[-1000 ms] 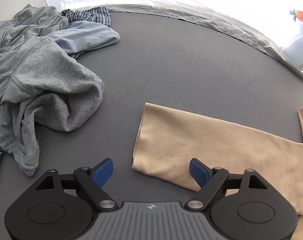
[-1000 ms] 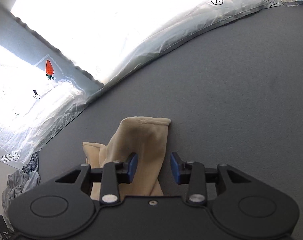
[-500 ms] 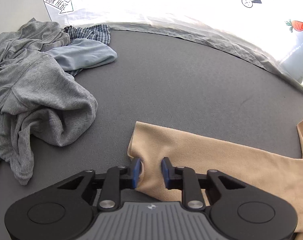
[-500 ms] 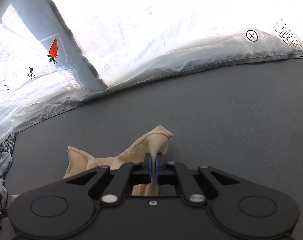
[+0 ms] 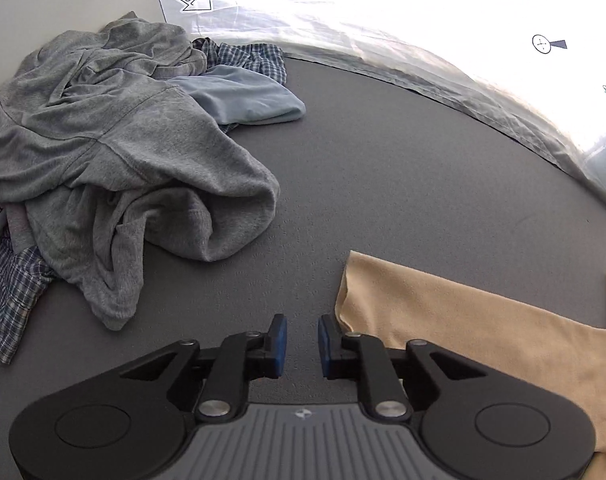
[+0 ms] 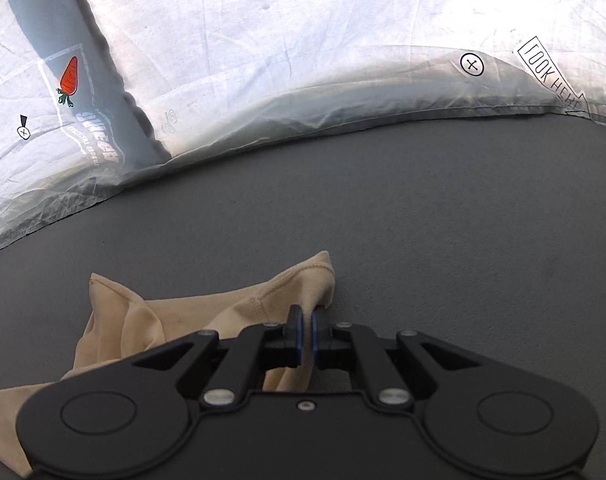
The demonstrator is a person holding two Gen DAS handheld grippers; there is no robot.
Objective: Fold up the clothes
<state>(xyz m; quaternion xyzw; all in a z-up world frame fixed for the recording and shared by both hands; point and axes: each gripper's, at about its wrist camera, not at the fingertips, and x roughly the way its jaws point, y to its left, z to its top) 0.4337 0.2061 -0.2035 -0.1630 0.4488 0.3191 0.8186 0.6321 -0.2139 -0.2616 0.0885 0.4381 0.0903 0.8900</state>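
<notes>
A beige garment (image 5: 475,332) lies flat on the dark grey surface, low and to the right in the left wrist view. My left gripper (image 5: 302,340) sits just left of its near corner; its jaws are opening and nothing is between them. The right wrist view shows the same beige garment (image 6: 207,312) bunched up. My right gripper (image 6: 307,338) is shut on a fold of it, and the cloth is pulled up into a ridge at the blue pads (image 6: 298,334).
A heap of clothes fills the left: a grey sweatshirt (image 5: 115,152), a light blue piece (image 5: 247,98) and checked fabric (image 5: 7,292). White printed sheeting (image 6: 303,60) borders the far side of the grey surface (image 5: 403,168).
My left gripper closed on the beige corner, then came off it and shifted left, jaws parting. My right gripper closed on the garment's fold and keeps holding it.
</notes>
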